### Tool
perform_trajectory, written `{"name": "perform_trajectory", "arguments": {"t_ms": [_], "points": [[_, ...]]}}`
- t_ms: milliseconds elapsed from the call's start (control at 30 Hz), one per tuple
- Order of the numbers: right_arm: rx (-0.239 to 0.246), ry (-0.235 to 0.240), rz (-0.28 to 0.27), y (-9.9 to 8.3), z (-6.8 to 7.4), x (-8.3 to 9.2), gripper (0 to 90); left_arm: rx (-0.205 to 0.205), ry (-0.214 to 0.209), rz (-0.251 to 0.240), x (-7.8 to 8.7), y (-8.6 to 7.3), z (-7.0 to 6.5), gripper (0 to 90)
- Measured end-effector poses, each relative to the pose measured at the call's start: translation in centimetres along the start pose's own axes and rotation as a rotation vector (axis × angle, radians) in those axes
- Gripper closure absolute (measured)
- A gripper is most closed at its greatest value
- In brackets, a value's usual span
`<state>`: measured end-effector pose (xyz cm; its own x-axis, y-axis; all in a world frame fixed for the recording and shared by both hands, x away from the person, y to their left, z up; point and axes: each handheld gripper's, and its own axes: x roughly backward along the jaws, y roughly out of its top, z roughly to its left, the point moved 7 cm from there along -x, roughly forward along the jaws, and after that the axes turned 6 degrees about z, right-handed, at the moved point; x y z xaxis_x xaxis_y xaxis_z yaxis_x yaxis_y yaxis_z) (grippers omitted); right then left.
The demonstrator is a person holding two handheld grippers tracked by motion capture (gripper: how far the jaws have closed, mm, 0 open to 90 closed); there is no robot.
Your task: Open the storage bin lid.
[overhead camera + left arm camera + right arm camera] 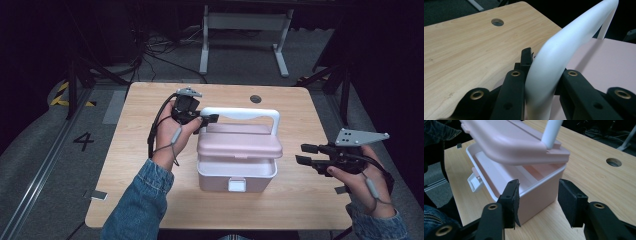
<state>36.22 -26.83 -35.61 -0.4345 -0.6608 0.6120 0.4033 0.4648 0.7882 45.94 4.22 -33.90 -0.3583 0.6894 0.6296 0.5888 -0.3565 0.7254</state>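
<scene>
A pink box stands mid-table, its pink lid lifted partway off the front, hinged at the back. A white handle arches over the lid. My left gripper is shut on the handle's left end; in the left gripper view the white handle is pinched between the two black jaws. My right gripper hovers open to the right of the box. In the right gripper view its fingers frame the box's near corner without touching it. A white latch hangs on the front.
The wooden table has a round cable hole at the back. A small grey tab lies near the front left edge. Beyond the table stand a white desk frame and cables on the floor.
</scene>
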Motion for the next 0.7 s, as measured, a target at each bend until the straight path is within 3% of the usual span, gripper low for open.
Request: {"name": "perform_trajectory", "arguments": {"t_ms": [333, 533, 667, 700], "points": [[0.043, -0.017, 0.024, 0.6, 1.3, -0.9, 44.9, 0.000, 0.018, 0.002, -0.1, 0.6, 0.4, 78.5], [0.024, -0.026, 0.032, 0.8, 1.4, -1.6, 44.2, 0.005, 0.026, 0.001, -0.2, 0.9, 0.5, 78.5], [0.056, -0.045, 0.014, 1.4, 1.5, -2.1, 43.0, 0.013, 0.031, -0.001, -0.2, 1.0, 0.6, 78.4], [0.034, -0.051, 0.026, 1.4, 1.5, -2.3, 42.5, 0.015, 0.031, -0.001, -0.2, 1.0, 0.6, 78.3]]}}
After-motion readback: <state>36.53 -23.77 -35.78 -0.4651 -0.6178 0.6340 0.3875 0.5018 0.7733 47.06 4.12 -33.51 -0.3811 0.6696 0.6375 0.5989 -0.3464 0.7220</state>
